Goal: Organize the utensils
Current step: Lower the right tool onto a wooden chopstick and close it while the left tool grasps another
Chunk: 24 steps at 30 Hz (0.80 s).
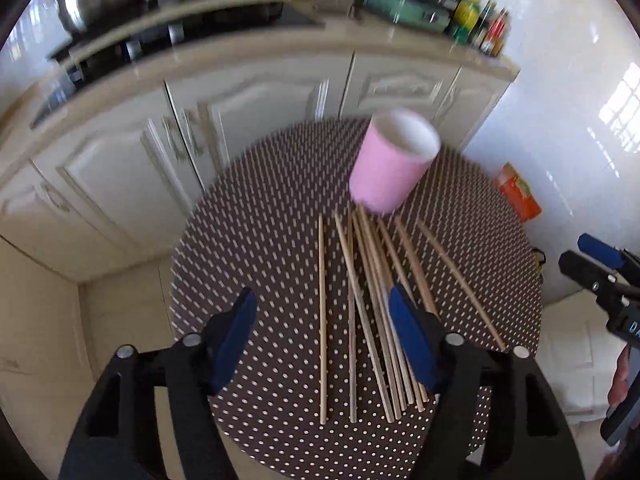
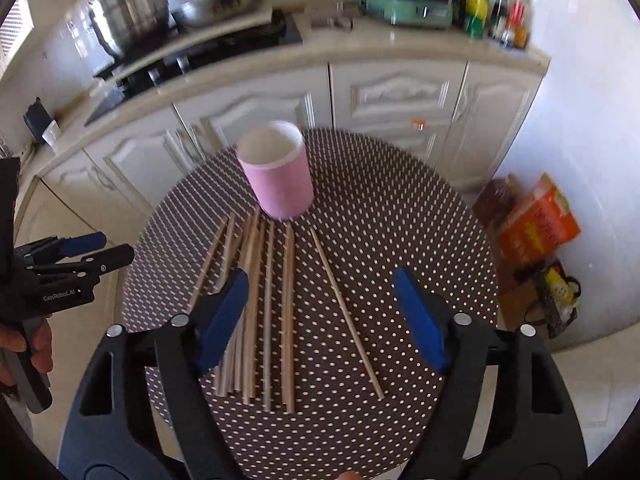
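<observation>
Hovering: both grippers above a round polka-dot worktop (image 2: 400,208), neither touching anything.
Left gripper: (image 1: 322,340) jaws spread wide, nothing between them; lower centre of the left wrist view, over the near ends of the chopsticks. Also seen at the left edge of the right wrist view (image 2: 114,246), fingers apart there too.
Right gripper: (image 2: 322,316) jaws spread wide, holding nothing; lower centre of its own view, over the chopsticks. Its tips show at the right edge of the left wrist view (image 1: 576,250), off the worktop rim.
Chopsticks: (image 1: 372,304) loose wooden sticks lying flat mid-worktop, fanned, several bunched and overlapping; one lies apart at the right of the fan (image 2: 346,312).
Pink cup: (image 1: 390,164) upright cylinder, white inside, nothing visible in it; upper centre of both views, just beyond the far tips of the chopsticks.
Background: cream cabinets (image 2: 400,96) upper frame; steel pot (image 2: 128,12) upper left; bottles (image 2: 496,8) upper right; orange box (image 2: 536,224) on floor, right.
</observation>
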Motion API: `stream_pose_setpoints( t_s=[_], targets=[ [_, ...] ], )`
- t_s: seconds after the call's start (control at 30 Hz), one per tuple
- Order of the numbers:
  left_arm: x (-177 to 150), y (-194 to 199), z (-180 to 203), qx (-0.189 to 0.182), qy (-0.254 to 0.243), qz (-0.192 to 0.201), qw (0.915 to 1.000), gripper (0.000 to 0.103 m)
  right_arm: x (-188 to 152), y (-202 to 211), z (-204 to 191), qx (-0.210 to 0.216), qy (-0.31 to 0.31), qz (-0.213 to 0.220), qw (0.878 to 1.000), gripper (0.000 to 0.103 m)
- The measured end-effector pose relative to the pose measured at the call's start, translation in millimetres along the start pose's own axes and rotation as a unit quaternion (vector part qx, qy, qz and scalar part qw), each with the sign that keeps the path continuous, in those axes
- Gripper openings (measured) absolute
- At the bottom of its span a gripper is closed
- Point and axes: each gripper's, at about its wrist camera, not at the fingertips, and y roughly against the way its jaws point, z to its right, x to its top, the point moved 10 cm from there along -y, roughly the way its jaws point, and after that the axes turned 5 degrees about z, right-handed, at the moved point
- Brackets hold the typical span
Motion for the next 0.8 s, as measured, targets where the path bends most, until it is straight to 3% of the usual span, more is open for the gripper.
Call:
stream_pose_setpoints(
  t_s=[0.1,0.17,0.33,0.43,0.8],
  targets=[
    [-15,-43,-7,0.012,0.01,-0.062,0.9979,0.051,-10,-36,12,0.026,-0.006,-0.061,0.998,0.058],
    [-24,-67,-13,0.022,0.021,-0.097,0.9949,0.048,-20,-61,18,0.038,-0.002,-0.098,0.994,0.055],
    [-41,-106,-25,0.044,0.027,-0.149,0.9874,0.039,-54,-106,18,0.059,0.026,-0.18,0.982,0.044],
    [-46,-120,-30,0.048,0.032,-0.165,0.9846,0.035,-65,-122,17,0.059,0.037,-0.203,0.977,0.035],
    [-31,-146,-18,0.045,-0.008,-0.183,0.9821,0.033,-61,-164,16,0.046,0.067,-0.23,0.97,0.034]
  ],
)
